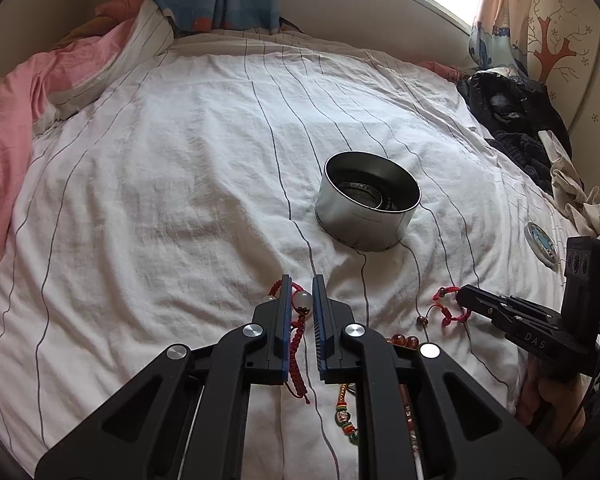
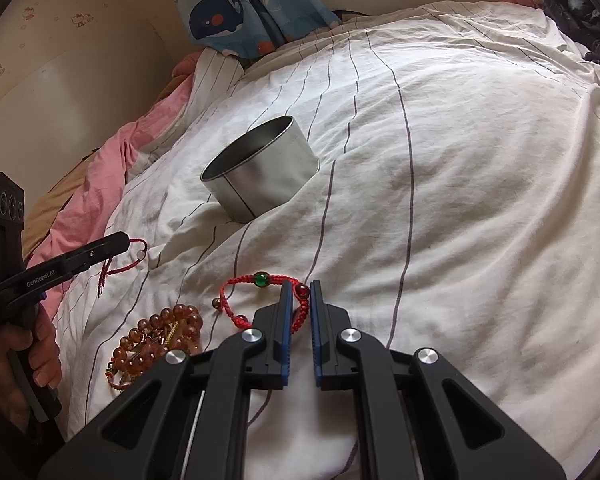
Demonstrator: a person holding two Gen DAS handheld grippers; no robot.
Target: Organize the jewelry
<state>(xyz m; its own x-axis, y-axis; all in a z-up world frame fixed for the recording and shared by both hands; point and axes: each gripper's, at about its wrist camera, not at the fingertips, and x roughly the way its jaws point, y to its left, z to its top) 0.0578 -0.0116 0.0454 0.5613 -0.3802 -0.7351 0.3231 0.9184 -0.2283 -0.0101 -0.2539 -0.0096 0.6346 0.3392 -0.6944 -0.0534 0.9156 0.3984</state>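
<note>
My left gripper (image 1: 303, 285) is shut on a red cord bracelet with a white bead (image 1: 303, 300); its loose cord trails back between the fingers. In the right wrist view that left gripper (image 2: 127, 239) shows at the left, the white-bead bracelet (image 2: 118, 268) dangling from its tip. My right gripper (image 2: 301, 286) is shut on a red braided bracelet with a green bead (image 2: 261, 279), pinching it beside a dark red bead. The right gripper (image 1: 462, 294) and its braided bracelet (image 1: 448, 312) also show in the left wrist view. An open round metal tin (image 1: 368, 204) (image 2: 260, 172) stands on the bed beyond both grippers.
A pile of amber bead strands (image 2: 160, 336) (image 1: 402, 340) and a multicoloured bead string (image 1: 346, 420) lie near the grippers on the white striped duvet (image 1: 180, 200). The tin's lid (image 1: 542, 244) lies right. Dark clothes (image 1: 512, 120) sit far right, a pink blanket (image 1: 4, 120) left. A hand (image 2: 20, 360) holds the left gripper.
</note>
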